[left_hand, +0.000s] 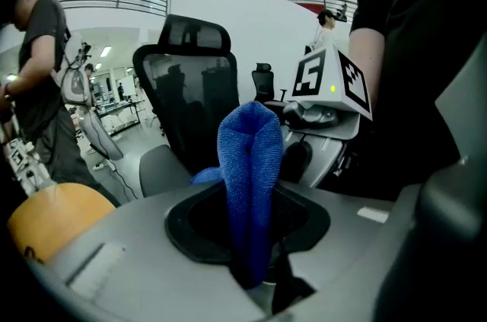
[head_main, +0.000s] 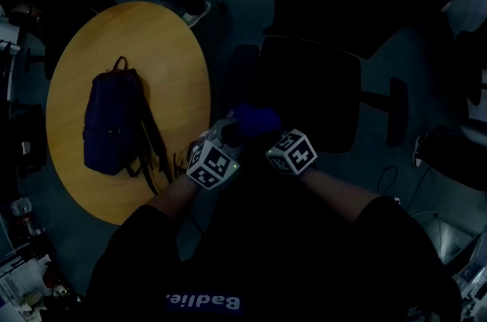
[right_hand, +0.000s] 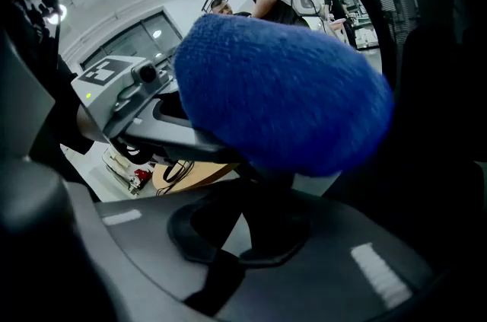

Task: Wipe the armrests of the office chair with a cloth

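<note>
Two grippers meet just in front of the chair (head_main: pixel 312 88), the left gripper (head_main: pixel 227 134) and right gripper (head_main: pixel 270 136) side by side with the blue cloth (head_main: pixel 255 119) bunched at their tips. The head view is too dark to show either grip. The left gripper view shows its jaws clamped on the folded cloth, which stands upright against the chair back. In the right gripper view the cloth fills the frame above dark jaws; I cannot tell whether they pinch it. Left of the chair, a backpack (head_main: pixel 110 122) lies on a round table (head_main: pixel 152 39).
</note>
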`<state>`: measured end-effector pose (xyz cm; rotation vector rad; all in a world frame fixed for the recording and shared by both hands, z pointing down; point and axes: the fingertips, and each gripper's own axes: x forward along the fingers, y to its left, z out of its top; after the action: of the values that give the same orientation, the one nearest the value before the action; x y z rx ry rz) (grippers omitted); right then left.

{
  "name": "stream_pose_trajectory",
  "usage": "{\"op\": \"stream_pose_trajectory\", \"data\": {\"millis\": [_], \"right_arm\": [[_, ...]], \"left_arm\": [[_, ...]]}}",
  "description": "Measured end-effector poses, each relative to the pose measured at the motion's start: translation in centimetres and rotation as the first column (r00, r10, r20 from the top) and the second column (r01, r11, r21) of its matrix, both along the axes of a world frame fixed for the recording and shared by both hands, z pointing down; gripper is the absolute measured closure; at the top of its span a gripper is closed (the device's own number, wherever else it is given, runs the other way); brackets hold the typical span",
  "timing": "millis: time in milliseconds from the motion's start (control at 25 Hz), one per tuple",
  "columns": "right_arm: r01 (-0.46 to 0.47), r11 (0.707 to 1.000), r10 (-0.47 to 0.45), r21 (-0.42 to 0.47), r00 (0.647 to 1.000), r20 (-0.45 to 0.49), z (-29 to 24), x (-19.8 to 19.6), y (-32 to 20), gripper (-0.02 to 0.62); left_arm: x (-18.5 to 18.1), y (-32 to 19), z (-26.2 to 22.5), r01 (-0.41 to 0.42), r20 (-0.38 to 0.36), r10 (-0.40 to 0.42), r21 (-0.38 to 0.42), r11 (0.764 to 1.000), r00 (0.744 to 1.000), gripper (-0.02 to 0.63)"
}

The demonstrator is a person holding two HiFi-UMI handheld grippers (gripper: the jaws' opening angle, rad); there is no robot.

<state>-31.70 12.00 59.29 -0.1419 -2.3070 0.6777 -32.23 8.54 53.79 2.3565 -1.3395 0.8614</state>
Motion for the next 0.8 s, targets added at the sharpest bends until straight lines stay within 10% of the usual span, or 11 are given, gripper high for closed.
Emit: {"op": "stream_pose_trajectory", "data": {"millis": [240,800], "right_arm": [[-0.055,0.998,0.055,0.016,0.998,-0.016,-1.5,4.5,-1.4,0.591],[-0.18,0.982,0.17,0.06,0.976,0.139,-6.0,18.9,-4.0,0.591]], "left_arm": [[0.0,0.9,-3.4,0.205,-0.15,-0.191,0.084,0.975,0.97,0.476],[10.9,0.8,-7.8,0.361,-0.161,-0.338,0.153,0.92,0.927,0.476]]}}
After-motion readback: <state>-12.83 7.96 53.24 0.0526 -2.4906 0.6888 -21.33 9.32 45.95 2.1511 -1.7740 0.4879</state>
